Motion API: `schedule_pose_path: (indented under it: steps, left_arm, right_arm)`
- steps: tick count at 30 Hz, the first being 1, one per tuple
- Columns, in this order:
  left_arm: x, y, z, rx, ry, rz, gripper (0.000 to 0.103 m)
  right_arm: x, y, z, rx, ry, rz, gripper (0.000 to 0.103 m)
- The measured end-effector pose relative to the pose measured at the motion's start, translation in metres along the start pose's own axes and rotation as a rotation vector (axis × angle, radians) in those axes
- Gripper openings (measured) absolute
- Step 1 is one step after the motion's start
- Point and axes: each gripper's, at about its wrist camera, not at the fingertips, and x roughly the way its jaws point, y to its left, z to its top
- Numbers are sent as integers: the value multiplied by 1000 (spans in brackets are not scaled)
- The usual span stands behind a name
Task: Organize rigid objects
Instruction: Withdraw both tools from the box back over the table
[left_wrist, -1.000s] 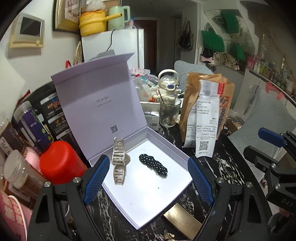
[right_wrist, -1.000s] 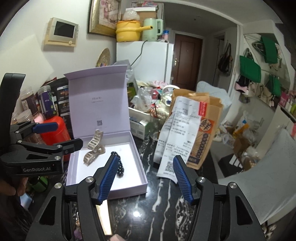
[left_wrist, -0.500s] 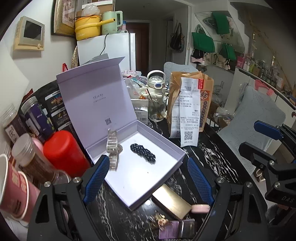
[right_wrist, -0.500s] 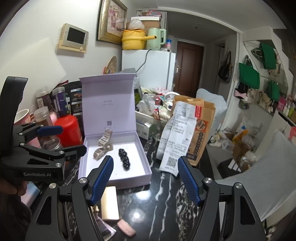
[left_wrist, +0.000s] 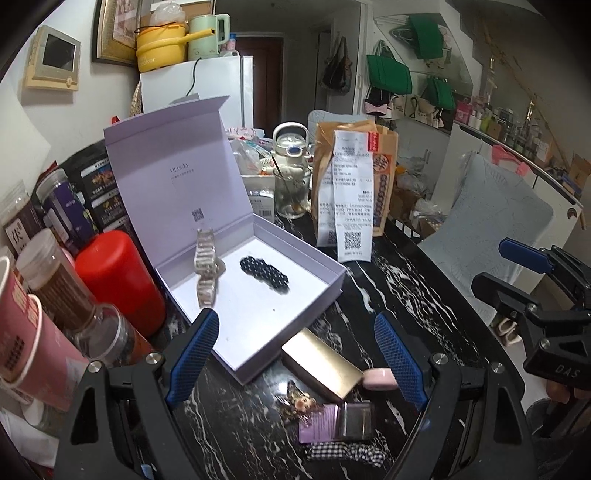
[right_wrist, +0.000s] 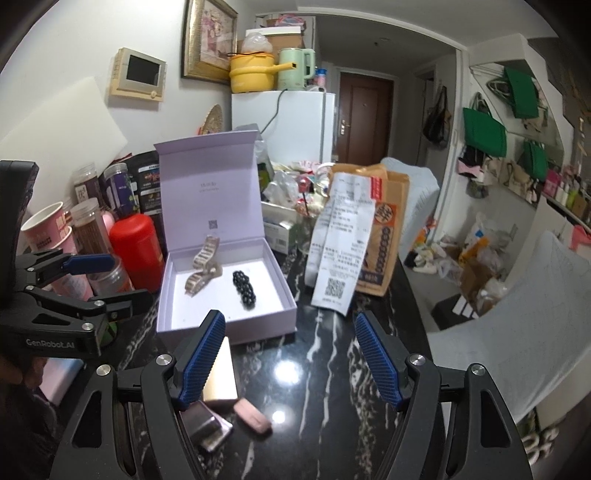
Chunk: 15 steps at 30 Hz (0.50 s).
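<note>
1. The left hand-held gripper (left_wrist: 295, 360) was seen released, its jaws wide apart with nothing between them, hovering over the black marbled table (left_wrist: 388, 280).
2. The right hand-held gripper (right_wrist: 290, 356) was likewise released and empty; its jaws had widened over the preceding second and then settled.
3. The lilac gift box (left_wrist: 255, 314) was found open, its lid propped upright. A beige claw hair clip (left_wrist: 207, 264) and a black beaded barrette (left_wrist: 264, 273) were already lying inside, apart from each other.
4. Items not yet boxed were seen on the table just in front of the box: a gold rectangular case (left_wrist: 319, 363), a pink oblong piece (left_wrist: 378, 378), a small jewelled clip (left_wrist: 297, 402) and a silvery clip on a purple card (left_wrist: 338, 424).
5. The step in hand was judged to be the selection of the next loose piece. It would best be done by one gripper descending squarely over a single item, with the pads closed across its narrow sides and the neighbours left untouched.
6. A slip on the glossy stone was thought likely if the flat gold case were pinched at an angle.
7. Compared with a second earlier, both views had drawn back from the box: it appeared farther off, and the loose items near the front edge had come into sight.
</note>
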Motion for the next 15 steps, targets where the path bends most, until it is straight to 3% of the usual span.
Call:
schedule_pose_path:
  steps: [15]
  left_arm:
    - [10,-7,-36,-2,34,-44,87]
  right_arm:
    - [-1,-6,-39,38,39,-11,74]
